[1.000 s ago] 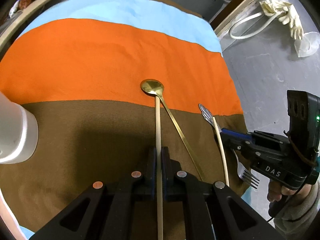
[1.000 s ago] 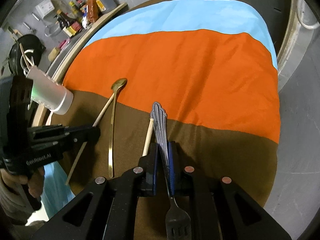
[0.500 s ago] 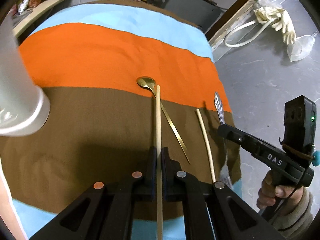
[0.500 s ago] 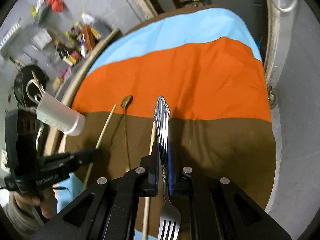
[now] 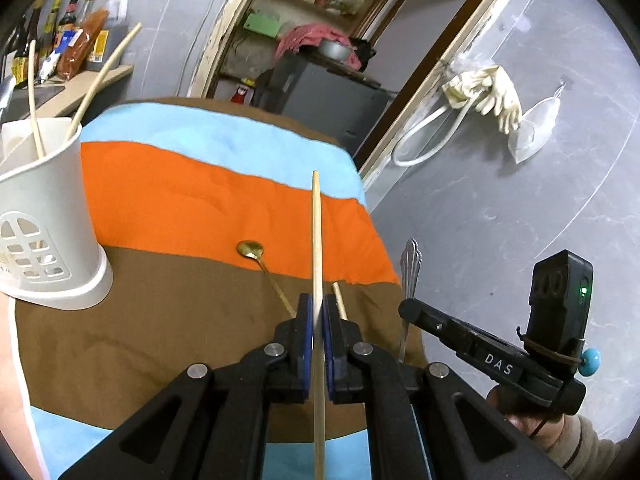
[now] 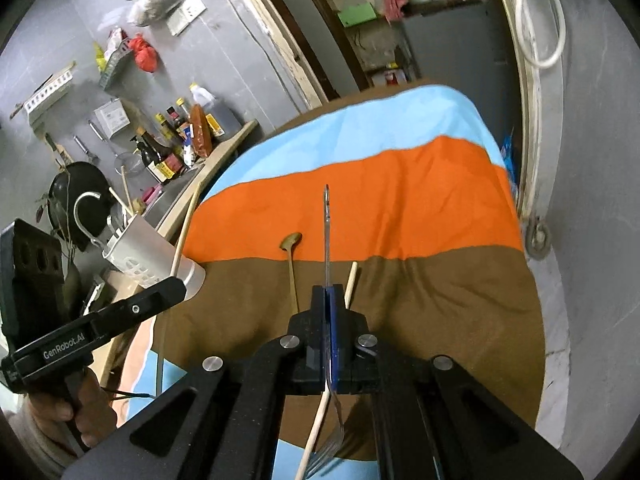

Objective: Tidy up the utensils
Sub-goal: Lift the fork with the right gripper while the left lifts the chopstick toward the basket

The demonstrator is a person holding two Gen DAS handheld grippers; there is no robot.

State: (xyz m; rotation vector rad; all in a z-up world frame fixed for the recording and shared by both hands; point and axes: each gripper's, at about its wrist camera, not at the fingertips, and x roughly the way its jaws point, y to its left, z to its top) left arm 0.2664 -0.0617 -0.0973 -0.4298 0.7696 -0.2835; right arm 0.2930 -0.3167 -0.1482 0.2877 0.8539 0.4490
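Observation:
My left gripper (image 5: 317,322) is shut on a wooden chopstick (image 5: 316,232), lifted above the striped cloth with its tip pointing up and away. My right gripper (image 6: 329,322) is shut on a silver fork (image 6: 327,232), handle forward, tines behind the jaws; it also shows in the left wrist view (image 5: 410,276). A gold spoon (image 5: 256,256) and a second chopstick (image 5: 340,300) lie on the brown stripe. A white utensil holder (image 5: 44,216) with two chopsticks in it stands at the left; it also shows in the right wrist view (image 6: 140,256).
The table has a blue, orange and brown cloth (image 5: 192,200). A counter with sauce bottles (image 6: 172,152) runs along the left. The table's right edge drops to grey floor (image 5: 500,220). Gloves and a hose (image 5: 480,92) hang on the wall.
Both grippers have risen and tilted up from the cloth, lifting the chopstick and the fork. The spoon and second chopstick stay on the cloth. The holder now shows upright at left.

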